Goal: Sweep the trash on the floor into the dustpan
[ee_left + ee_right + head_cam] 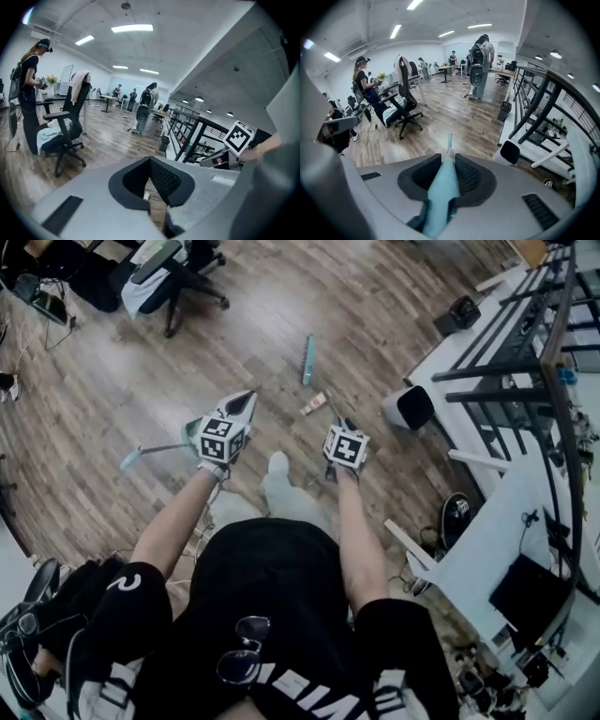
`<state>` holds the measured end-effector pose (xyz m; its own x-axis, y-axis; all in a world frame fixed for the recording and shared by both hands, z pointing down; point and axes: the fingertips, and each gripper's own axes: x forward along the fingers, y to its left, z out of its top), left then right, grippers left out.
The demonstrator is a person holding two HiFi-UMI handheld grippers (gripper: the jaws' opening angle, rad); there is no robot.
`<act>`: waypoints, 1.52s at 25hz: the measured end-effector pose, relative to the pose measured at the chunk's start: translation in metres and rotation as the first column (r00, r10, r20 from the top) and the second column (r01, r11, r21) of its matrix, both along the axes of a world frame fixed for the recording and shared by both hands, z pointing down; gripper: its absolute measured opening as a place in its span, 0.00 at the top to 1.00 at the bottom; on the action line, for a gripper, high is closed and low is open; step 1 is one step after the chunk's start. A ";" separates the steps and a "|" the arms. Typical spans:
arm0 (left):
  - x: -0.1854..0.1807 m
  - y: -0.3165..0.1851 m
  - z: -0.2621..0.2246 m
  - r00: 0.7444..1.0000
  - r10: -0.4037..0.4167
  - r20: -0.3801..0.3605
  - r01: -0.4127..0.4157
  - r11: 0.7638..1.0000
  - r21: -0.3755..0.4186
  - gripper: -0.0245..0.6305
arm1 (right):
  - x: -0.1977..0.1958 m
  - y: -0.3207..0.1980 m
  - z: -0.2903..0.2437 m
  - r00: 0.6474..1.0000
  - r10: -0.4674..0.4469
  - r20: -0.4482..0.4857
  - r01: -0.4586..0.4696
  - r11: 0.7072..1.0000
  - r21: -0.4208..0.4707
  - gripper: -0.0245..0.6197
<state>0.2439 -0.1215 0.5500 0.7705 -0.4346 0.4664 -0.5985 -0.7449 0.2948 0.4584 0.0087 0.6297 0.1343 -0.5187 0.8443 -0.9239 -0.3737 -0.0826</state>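
closest in, a black shirt [272,615] carries white print along the bottom edge, cut off and unreadable. a white mark like a "2" sits on the left sleeve [127,583]. both bare forearms reach forward and down, the left one angled outward and the right one nearly straight ahead.

the left gripper [234,416] points forward. its own view shows the pads drawn together, their far tips meeting, with a slot of floor visible behind them. a thin rod [164,448] with a teal end sticks out to the left from it. the grip point itself is hard to make out.

the right gripper [342,426] has its pads clamped on either side of a pale teal handle [440,197] that runs forward between them. each gripper's cube shows only black-and-white square markers, no words.

the trash [314,404], a small pale scrap, lies on the wood floor [234,324], just ahead and between the two grippers. a teal bar [307,360] lies a little beyond it.

further off stand an office chair [173,277] and a black railing [525,362].
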 end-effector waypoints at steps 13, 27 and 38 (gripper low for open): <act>0.169 -0.017 0.037 0.977 0.215 0.012 -0.215 0.976 -0.016 0.96 | 0.136 0.029 0.060 0.983 0.181 -0.028 -0.183 0.976 -0.120 0.83; 0.163 -0.015 0.085 0.978 0.199 0.069 -0.192 0.977 -0.098 0.96 | 0.115 0.063 0.139 0.976 0.168 0.139 -0.131 0.962 -0.241 0.83; 0.088 -0.006 0.084 0.992 0.081 0.098 -0.070 0.991 -0.110 0.97 | 0.049 0.083 0.147 0.993 0.057 0.105 -0.026 0.959 -0.281 0.83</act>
<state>0.3318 -0.1280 0.6341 0.7454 -0.3208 0.5844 -0.5728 -0.7566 0.3153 0.5070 0.0919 0.7764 0.0477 -0.2562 0.9654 -0.8980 -0.4343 -0.0709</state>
